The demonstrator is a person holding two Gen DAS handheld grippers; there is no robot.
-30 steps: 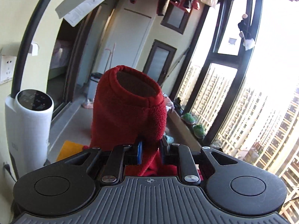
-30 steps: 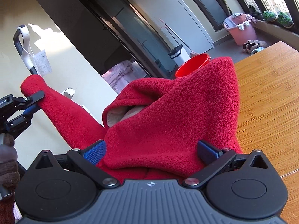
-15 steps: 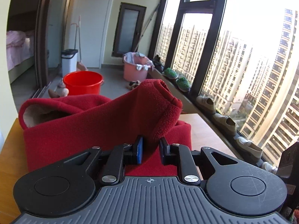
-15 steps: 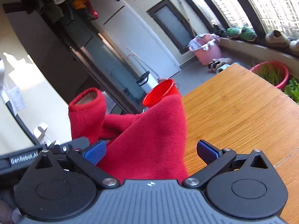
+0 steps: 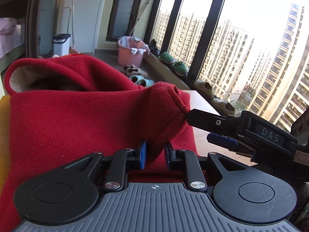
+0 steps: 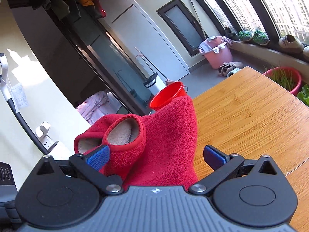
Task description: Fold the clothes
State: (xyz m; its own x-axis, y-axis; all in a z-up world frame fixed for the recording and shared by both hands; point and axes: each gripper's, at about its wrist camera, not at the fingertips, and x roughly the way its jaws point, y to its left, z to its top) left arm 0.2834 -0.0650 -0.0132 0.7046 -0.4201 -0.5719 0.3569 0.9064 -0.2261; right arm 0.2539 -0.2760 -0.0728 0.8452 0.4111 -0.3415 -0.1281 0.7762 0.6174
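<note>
The left gripper [image 5: 154,151] pinches a fuzzy red fleece sleeve [image 5: 166,104], laid across the folded red fleece jacket [image 5: 73,123] on the bamboo table [image 6: 251,119]. The right gripper [image 6: 156,155], lettered "DAS", is spread wide beside the cuff.

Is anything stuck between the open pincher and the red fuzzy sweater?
Nothing visible. The right gripper is open with the red fleece sweater already bulging up between its fingers. The left gripper is shut on the sleeve, lying over the sweater's body.
</note>
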